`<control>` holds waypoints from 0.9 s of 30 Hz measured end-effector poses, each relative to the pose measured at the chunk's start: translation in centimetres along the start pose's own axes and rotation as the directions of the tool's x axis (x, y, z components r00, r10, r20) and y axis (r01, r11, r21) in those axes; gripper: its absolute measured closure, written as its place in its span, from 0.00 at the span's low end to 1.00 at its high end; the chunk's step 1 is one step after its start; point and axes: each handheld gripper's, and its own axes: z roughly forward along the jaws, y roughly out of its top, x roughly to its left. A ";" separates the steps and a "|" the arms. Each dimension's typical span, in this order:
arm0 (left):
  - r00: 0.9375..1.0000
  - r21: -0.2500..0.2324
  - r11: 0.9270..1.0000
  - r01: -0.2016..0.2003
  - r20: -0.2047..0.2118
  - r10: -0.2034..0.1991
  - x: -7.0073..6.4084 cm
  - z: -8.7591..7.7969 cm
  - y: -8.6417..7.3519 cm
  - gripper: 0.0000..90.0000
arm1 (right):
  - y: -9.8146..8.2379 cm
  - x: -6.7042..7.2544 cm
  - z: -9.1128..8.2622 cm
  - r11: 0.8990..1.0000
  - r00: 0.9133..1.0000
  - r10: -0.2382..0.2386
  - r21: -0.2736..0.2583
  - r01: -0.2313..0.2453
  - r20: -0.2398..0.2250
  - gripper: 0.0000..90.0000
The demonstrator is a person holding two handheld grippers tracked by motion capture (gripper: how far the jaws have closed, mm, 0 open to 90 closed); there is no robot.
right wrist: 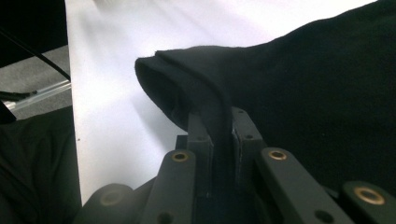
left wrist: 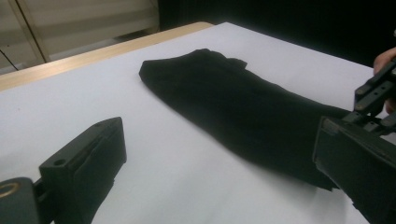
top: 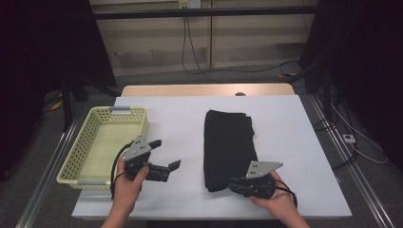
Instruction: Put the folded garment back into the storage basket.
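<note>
A: The right tongs [right wrist: 219, 140] are clamped on a fold of the black cloth [top: 228, 147] at its near right corner; the cloth is laid folded mid-table, right of the basket [top: 76, 156].

B: And the left tongs [top: 164, 154]?

A: Held wide apart above the table [top: 294, 123], nothing between them, just left of the cloth.

B: How is this best handled?

A: Probably the near left corner should be taken too, all layers pinched, before anything is lifted, so the fold is not lost.

B: What cannot be made out?

A: How many layers are pinched; black on black, the folds are hardly told apart.
</note>
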 end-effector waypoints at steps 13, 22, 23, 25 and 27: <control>1.000 0.063 0.998 -0.001 0.009 0.001 0.5 4.4 0.9 0.04 | 0.1 -0.3 -0.7 0.999 0.999 0.018 -0.026 -0.018 -0.029 0.90; 0.998 0.067 0.996 0.066 0.010 -0.067 0.3 8.3 2.0 0.04 | 0.1 -0.2 -1.0 0.999 0.999 0.008 -0.038 -0.010 -0.045 0.90; 0.998 0.076 0.995 0.059 0.008 -0.060 0.4 8.6 2.1 0.04 | 0.2 -0.1 -1.0 0.999 0.999 0.009 -0.039 -0.011 -0.048 0.90; 0.998 0.075 0.995 0.066 -0.004 -0.066 0.6 9.2 2.2 0.05 | 0.2 -0.1 -1.0 0.999 0.999 0.005 -0.039 -0.007 -0.051 0.90; 0.998 0.084 0.995 0.058 -0.010 -0.058 1.0 9.8 2.2 0.06 | 0.1 -0.1 -0.9 0.999 0.998 0.005 -0.034 -0.007 -0.060 0.90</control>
